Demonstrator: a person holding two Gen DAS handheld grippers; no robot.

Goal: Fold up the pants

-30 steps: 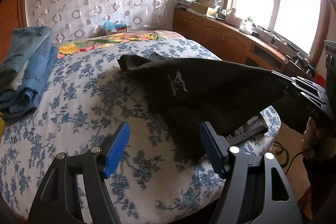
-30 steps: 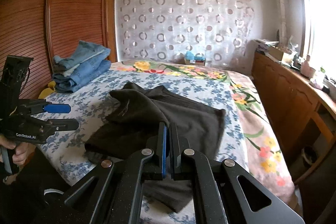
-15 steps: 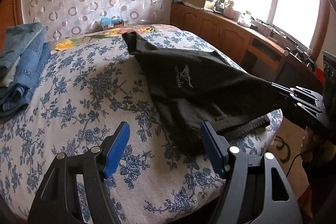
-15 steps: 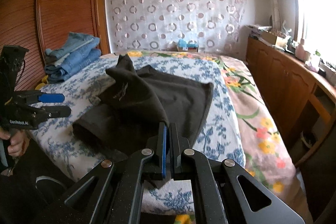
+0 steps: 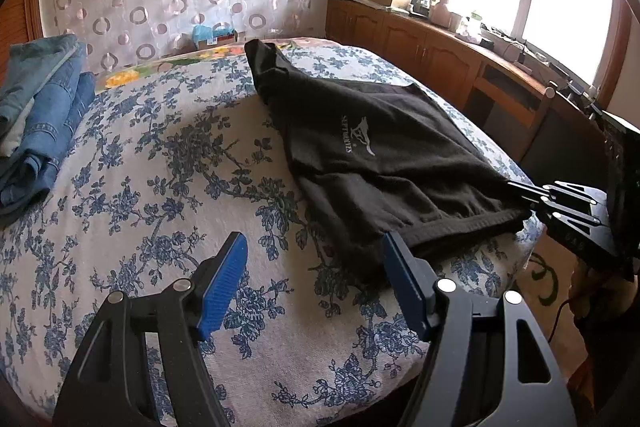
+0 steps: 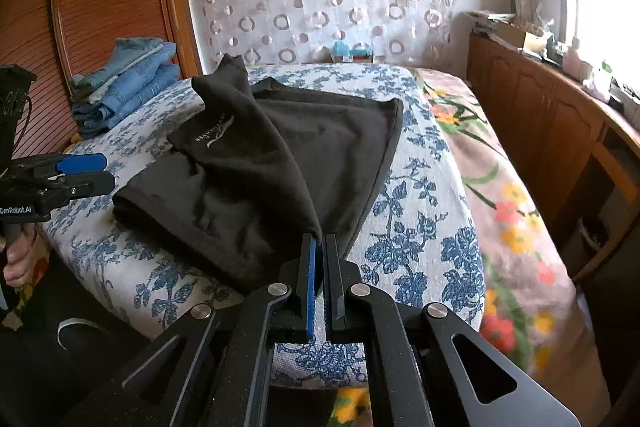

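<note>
Black pants (image 5: 372,147) with a white logo lie on the blue floral bedspread (image 5: 160,187), waistband toward the near edge, one leg end raised at the far end. They also show in the right wrist view (image 6: 256,163). My right gripper (image 6: 319,247) is shut on a corner of the pants at the waist end and holds it just above the bed; it shows at the right in the left wrist view (image 5: 520,193). My left gripper (image 5: 316,267) is open and empty, low over the bed, its right finger beside the waistband; it shows at the left in the right wrist view (image 6: 86,173).
A stack of folded blue jeans (image 5: 36,107) sits at the far left of the bed, also in the right wrist view (image 6: 124,87). Wooden cabinets (image 5: 440,59) run under the window on the right. A wooden wardrobe (image 6: 100,7) stands left.
The right gripper has pulled the pants toward the near edge and lowered them, so they lie stretched out flatter on the bed. The left gripper stayed open in place.
</note>
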